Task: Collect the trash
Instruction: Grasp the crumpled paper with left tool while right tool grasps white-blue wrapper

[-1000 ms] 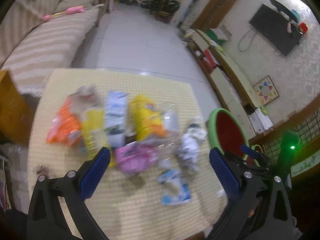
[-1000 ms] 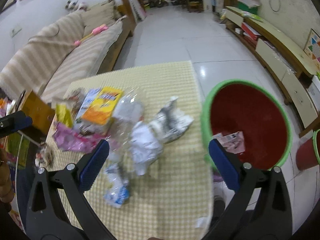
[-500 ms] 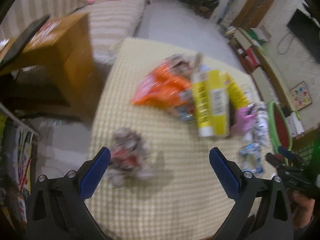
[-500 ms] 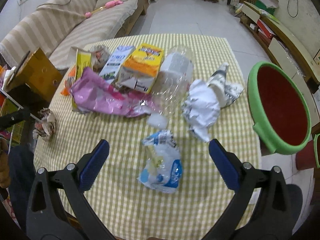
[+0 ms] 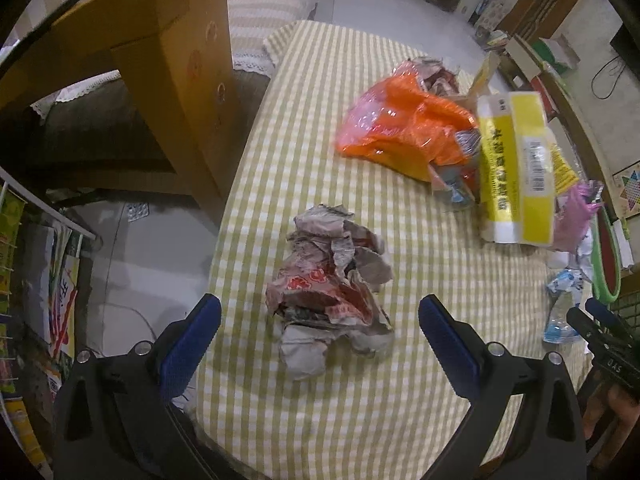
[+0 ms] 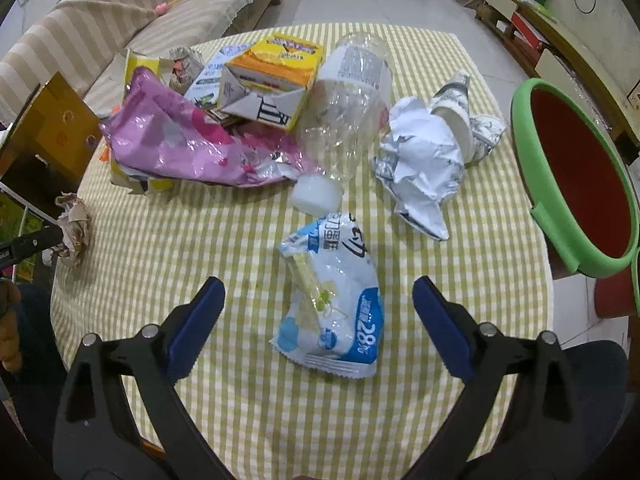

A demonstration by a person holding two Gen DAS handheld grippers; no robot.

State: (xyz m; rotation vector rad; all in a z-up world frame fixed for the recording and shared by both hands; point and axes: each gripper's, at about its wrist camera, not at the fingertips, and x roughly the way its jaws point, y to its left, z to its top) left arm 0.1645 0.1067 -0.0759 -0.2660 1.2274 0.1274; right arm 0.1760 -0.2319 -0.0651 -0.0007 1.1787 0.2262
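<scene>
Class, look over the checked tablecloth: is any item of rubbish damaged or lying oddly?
Yes. The clear plastic bottle lies on its side, crushed, its white cap towards the camera. The orange-and-yellow carton is torn open at one end. The crumpled red-printed paper ball sits apart near the table's edge.

Bare tablecloth (image 5: 352,420) is lying around the crumpled wrapper (image 5: 332,292). A cardboard box (image 5: 168,52) is crowding the table's left edge.
</scene>
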